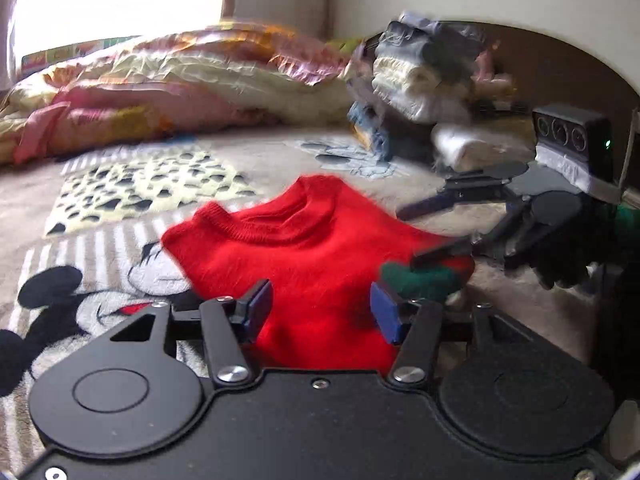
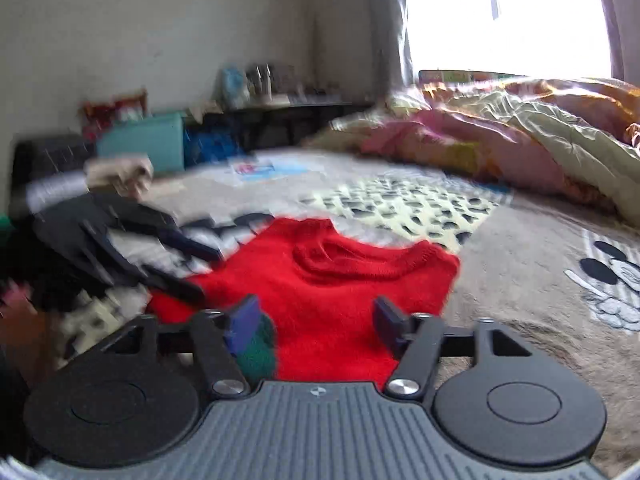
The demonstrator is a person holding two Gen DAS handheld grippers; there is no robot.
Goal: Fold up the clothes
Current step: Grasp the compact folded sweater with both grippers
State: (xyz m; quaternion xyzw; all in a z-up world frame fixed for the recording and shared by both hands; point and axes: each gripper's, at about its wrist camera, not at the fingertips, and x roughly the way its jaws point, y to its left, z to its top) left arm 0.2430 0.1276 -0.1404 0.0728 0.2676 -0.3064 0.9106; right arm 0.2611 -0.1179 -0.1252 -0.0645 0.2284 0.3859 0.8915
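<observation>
Red sweater (image 1: 316,248) lies folded on the bed (image 1: 248,152), both grippers over its near edge.

Only the left view shows the clothes stack (image 1: 416,80) at 1 o'clock; only the right view shows the shelf (image 2: 288,108) at 11 o'clock. Sweater: collar up, green cuff (image 2: 258,350) at its near edge. Left gripper (image 1: 322,312) and right gripper (image 2: 316,322): jaws wide apart, holding nothing. Quilt (image 2: 520,132) bounds the far side; bare blanket (image 2: 520,280) lies at 3 o'clock.
</observation>
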